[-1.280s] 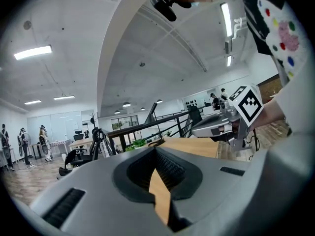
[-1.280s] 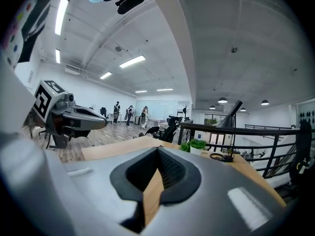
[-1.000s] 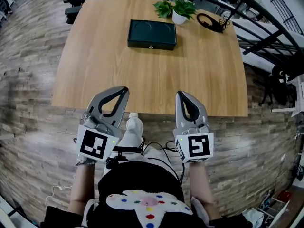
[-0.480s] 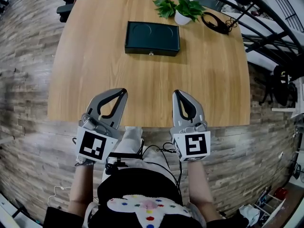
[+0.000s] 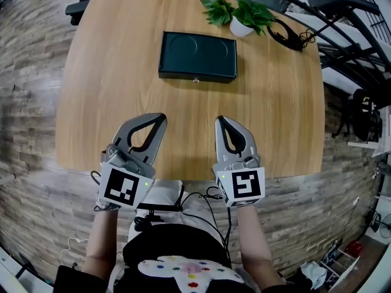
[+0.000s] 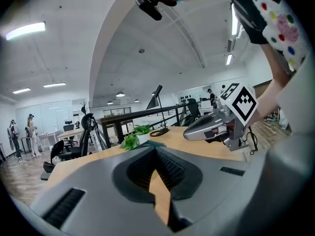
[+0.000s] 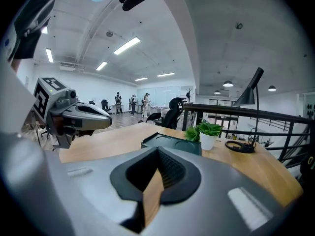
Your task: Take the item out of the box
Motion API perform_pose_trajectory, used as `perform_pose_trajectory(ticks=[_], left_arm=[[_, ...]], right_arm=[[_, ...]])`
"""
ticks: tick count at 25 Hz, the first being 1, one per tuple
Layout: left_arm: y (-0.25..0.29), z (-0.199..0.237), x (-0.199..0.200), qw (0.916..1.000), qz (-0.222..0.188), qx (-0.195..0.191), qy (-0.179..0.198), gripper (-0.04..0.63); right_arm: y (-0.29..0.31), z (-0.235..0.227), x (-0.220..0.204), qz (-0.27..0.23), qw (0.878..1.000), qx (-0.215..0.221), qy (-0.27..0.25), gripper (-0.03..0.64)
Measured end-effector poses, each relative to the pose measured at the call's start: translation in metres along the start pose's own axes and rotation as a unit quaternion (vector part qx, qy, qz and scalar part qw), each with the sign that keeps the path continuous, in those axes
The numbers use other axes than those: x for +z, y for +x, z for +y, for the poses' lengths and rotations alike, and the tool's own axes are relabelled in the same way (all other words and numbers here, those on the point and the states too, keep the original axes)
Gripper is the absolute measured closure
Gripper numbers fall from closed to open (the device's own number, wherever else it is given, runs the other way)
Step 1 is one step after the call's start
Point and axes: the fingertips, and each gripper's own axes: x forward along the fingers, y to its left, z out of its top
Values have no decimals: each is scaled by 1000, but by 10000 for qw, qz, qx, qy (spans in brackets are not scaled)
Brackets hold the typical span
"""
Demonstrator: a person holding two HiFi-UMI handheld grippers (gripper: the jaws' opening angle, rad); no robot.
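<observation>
Two tongs are on record, both empty and neither touching anything. We take them from the left.

The left tongs (image 5: 156, 122) hang over the near edge of the bench (image 5: 104, 90). Their jaws are pressed together with nothing caught between them. Their own view shows only bare wood through the slot behind the tips. We judge them closed simply because there is nothing within reach to take hold of.

Further along, at the far middle of the bench and well apart from both tools, lies the box (image 5: 197, 57). It is dark green and flat, with its lid down. Its small latch (image 5: 195, 79) faces the person, which we read as the reason both tools are aimed at that side. The item is not visible; we presume it sits inside under the closed lid, so no step of the removal is done.

The right tongs (image 5: 225, 126) are held level with the left pair, close alongside, and are likewise clamped on nothing. We judge the paired stance a preparation for two-handed work, one to lift or steady the lid and one to fetch.

At the far right corner stand a potted plant (image 5: 244, 14) and a coiled black cable (image 5: 287, 34). Both are near the box but off its latch side, and in our judgement neither obstructs the approach.
</observation>
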Motion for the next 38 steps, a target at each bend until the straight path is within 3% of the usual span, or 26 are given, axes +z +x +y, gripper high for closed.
perform_pose_trajectory(ticks=[12, 14, 21, 38], left_arm=[[46, 32, -32, 9995, 172, -63, -263, 591], [53, 37, -37, 9994, 206, -70, -274, 591], [68, 48, -51, 9991, 346, -191, -176, 591], [90, 68, -80, 9975, 485, -189, -468, 591]], right_arm=[[71, -19, -28, 429, 9990, -60, 127, 607], [81, -20, -34, 500, 9985, 13, 199, 496], [108, -16, -52, 781, 9968, 108, 146, 497], [153, -24, -92, 1246, 9917, 40, 311, 495]])
